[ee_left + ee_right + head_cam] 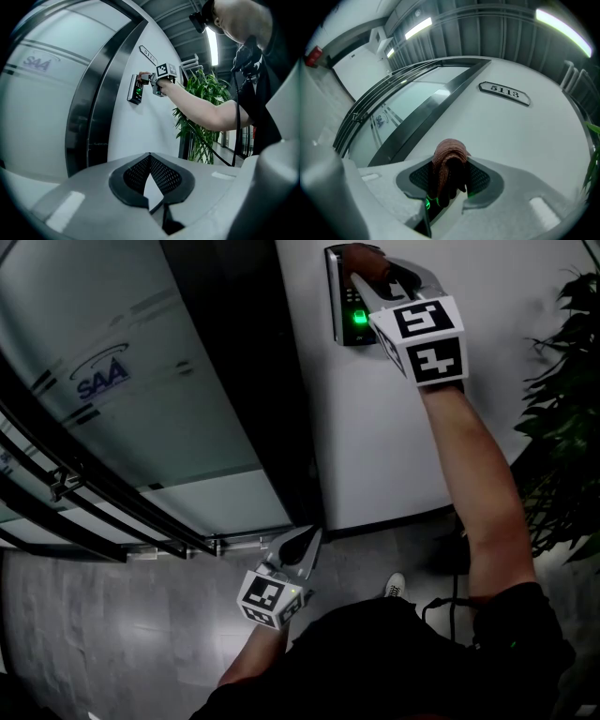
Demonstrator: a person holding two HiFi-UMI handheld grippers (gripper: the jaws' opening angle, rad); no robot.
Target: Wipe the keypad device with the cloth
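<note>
The smooth white wall (319,427) carries a small dark keypad box with a green light (349,306), fixed flat on it near the dark door frame (244,381). Higher up on this wall sits a long silver number plate (504,93) that reads 5113. Down below, a white shoe (395,587) stands on the grey shiny floor (112,634).
</note>
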